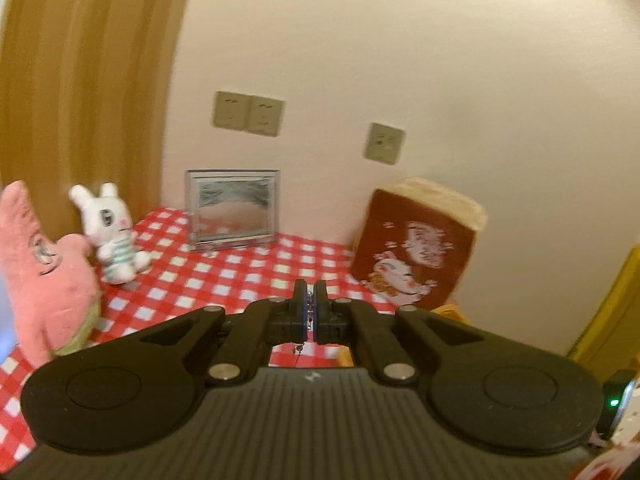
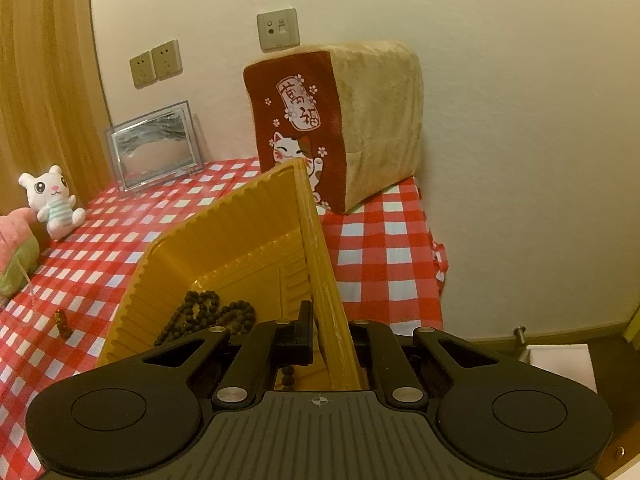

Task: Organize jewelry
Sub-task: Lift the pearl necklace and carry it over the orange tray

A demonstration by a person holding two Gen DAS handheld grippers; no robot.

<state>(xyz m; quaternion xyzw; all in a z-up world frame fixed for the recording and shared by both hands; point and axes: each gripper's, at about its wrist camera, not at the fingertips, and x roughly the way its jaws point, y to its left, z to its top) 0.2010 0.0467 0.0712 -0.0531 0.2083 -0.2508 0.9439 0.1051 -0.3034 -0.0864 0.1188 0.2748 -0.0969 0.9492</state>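
Altogether two grippers: left gripper (image 1: 310,306) with one chain (image 1: 308,312), right gripper (image 2: 330,326) with one tray (image 2: 224,248).

Warm dim indoor light; left view motion-blurred; fisheye edges bent.

In the left wrist view we see only a thin chain (image 1: 308,312) between the fingers of the left gripper (image 1: 310,308), and it is too small to tell its kind. This whole view is blurred, so the print on the brown cushion (image 1: 412,256) is not readable. The pink plush (image 1: 44,272) is cut by the left edge. In the right wrist view the right gripper (image 2: 326,328) hides the near rim of the yellow tray (image 2: 224,240) and part of the dark bead string (image 2: 208,314). A small brown thing (image 2: 63,322) on the checked cloth (image 2: 376,248) we cannot identify.
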